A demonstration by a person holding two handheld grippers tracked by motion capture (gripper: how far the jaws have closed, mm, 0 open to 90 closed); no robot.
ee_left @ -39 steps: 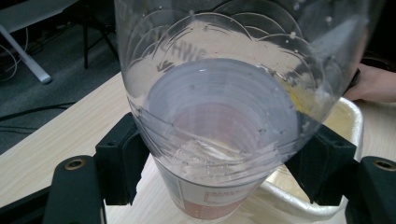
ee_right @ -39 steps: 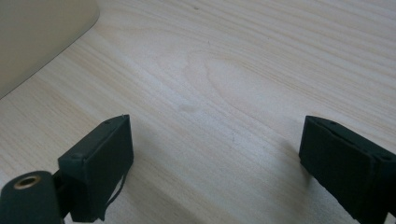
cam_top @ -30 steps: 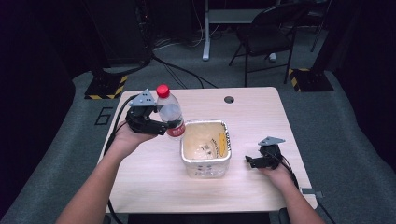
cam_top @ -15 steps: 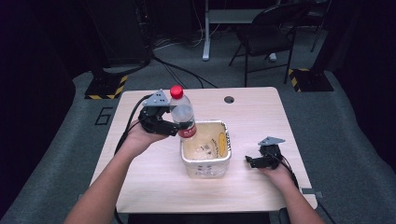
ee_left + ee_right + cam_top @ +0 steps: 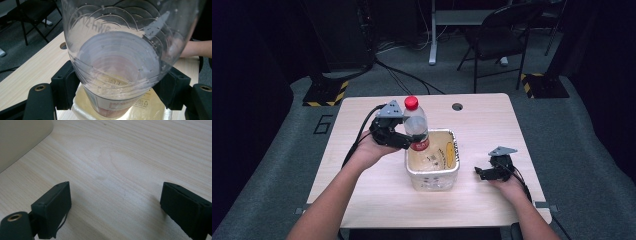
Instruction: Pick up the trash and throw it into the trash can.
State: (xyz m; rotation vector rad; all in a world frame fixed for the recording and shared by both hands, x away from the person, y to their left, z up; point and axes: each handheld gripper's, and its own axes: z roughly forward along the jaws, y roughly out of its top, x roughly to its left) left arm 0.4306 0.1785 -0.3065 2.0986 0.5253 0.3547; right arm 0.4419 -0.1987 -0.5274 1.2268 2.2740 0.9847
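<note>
- The left gripper [image 5: 398, 137] is clamped on a clear bottle [image 5: 416, 125] with a red cap [image 5: 411, 102], holding it upright over the left rim of the tub [image 5: 455, 150] at the middle of the table [image 5: 362, 195].
- The bottle's wall is smooth and curved, so it could slip or twist in the jaws.
- Lowered off-centre, its base may catch the rim and tip the tub.
- The right gripper [image 5: 491, 172] rests on the table to the right, jaws spread and empty, too far off to steady the tub.
</note>
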